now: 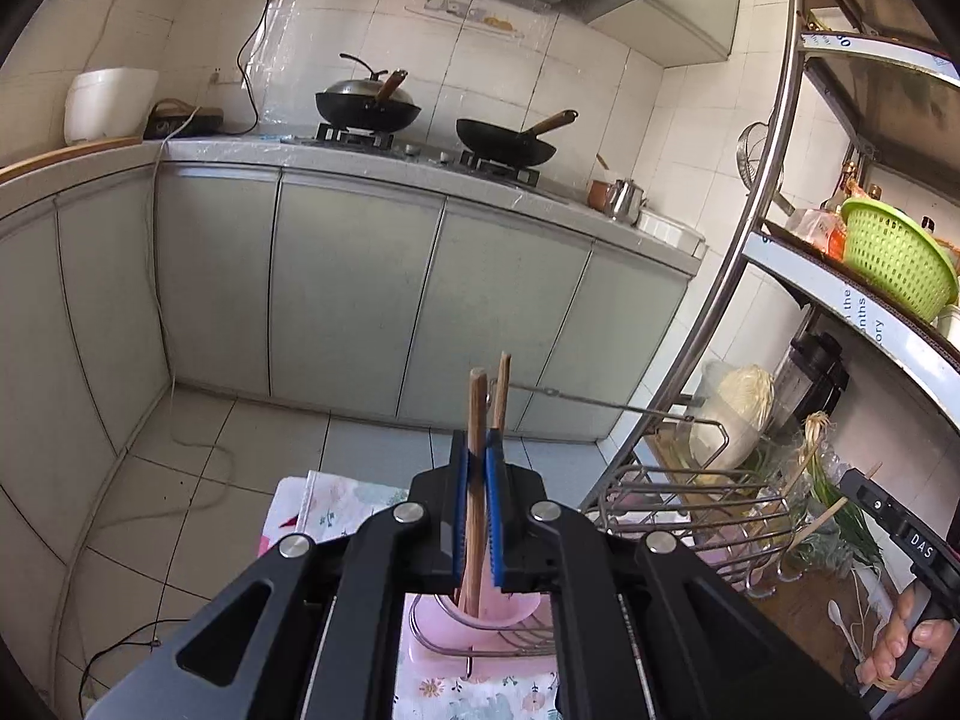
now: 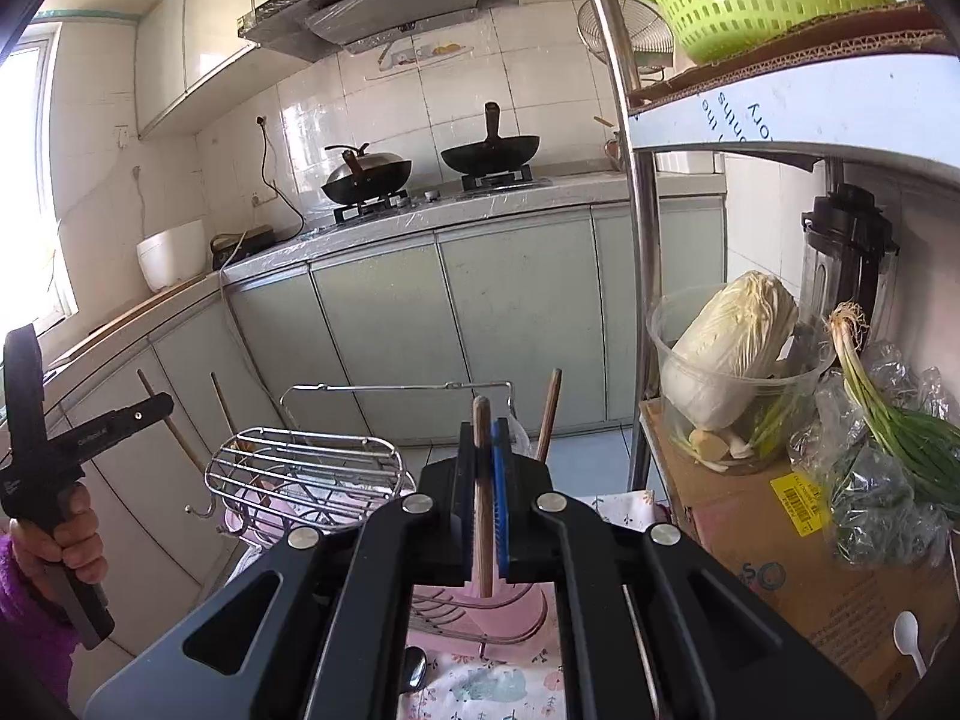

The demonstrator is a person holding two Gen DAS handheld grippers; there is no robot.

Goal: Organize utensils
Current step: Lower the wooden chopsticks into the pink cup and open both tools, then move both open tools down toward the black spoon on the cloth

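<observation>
Wooden chopsticks [image 1: 478, 456] are pinched between the blue pads of the left gripper [image 1: 477, 462], and two sticks are seen side by side there. Their lower ends are dipped into a pink cup [image 1: 498, 612], which is set in a wire rack [image 1: 480, 639] on a flowery cloth [image 1: 474, 690]. Further right, one wooden chopstick [image 2: 482, 498] is squeezed by the right gripper [image 2: 483, 468]. It is held upright, and its bottom tip is seen just over the pink holder [image 2: 510, 612]. Another stick [image 2: 549, 414] is leaned just beside it, behind the claw. On the far right, a white spoon [image 2: 909, 639] is laid on a cardboard box [image 2: 780, 546], near a cabbage [image 2: 732, 342] kept in a clear bowl.
</observation>
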